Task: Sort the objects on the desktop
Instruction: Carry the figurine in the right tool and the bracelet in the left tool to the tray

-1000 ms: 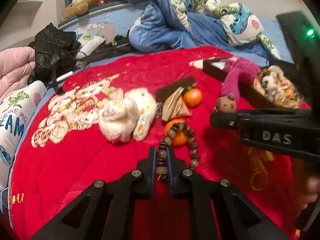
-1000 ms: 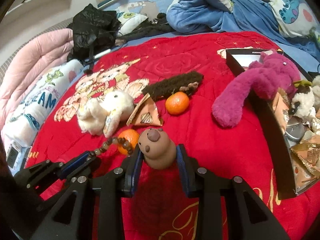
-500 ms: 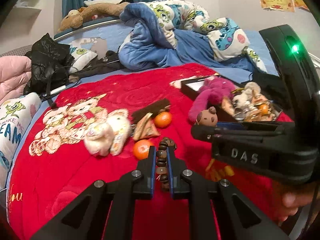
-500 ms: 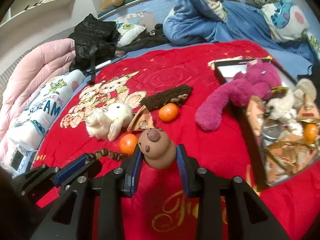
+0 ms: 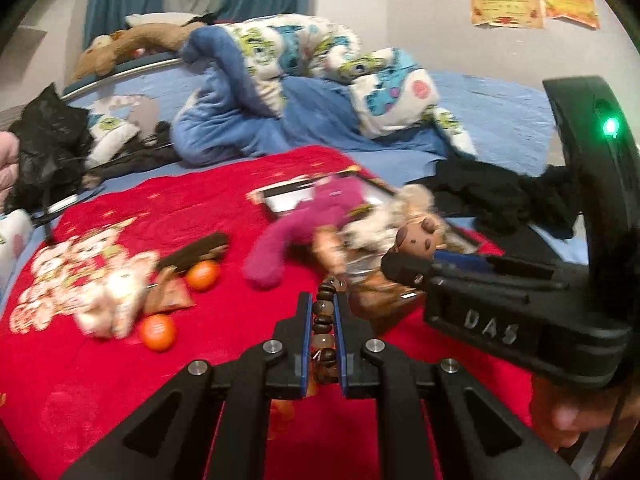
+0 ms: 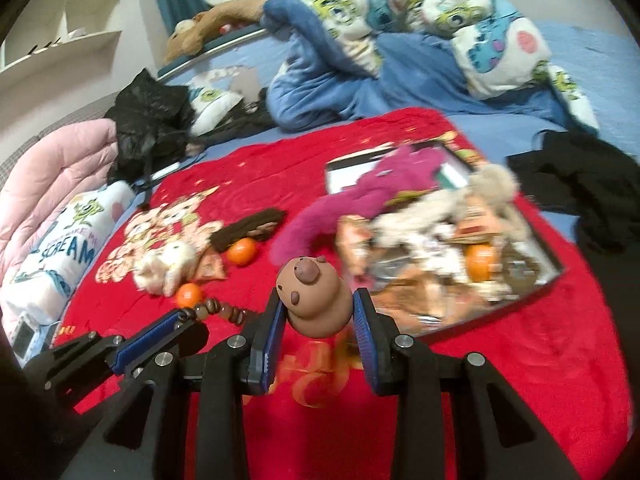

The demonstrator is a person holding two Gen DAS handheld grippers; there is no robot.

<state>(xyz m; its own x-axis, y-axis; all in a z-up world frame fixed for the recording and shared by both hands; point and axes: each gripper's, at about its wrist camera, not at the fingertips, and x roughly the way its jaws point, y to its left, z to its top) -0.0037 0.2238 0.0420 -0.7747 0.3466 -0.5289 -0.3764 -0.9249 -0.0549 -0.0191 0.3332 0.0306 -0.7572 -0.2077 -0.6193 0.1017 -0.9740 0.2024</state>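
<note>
My left gripper (image 5: 322, 300) is shut on a brown bead bracelet (image 5: 323, 322) and holds it above the red blanket; the beads also show in the right wrist view (image 6: 218, 309). My right gripper (image 6: 318, 300) is shut on a brown bear figurine (image 6: 314, 300), also seen from the left wrist view (image 5: 416, 237). Both are lifted near a black tray (image 6: 548, 256) that holds a purple plush (image 6: 360, 200), a beige plush (image 6: 460, 204), snack packets and an orange (image 6: 480, 258).
On the red blanket (image 6: 520, 360) lie a white plush rabbit (image 6: 168, 264), two oranges (image 6: 242, 251) (image 6: 188, 295), a triangular snack packet (image 5: 170, 292) and a dark brush (image 6: 250, 226). Black clothes (image 6: 588, 196), a blue duvet and pillows ring the blanket.
Both grippers have risen and swung right toward the tray, each still holding its object. The items on the blanket now look farther away.
</note>
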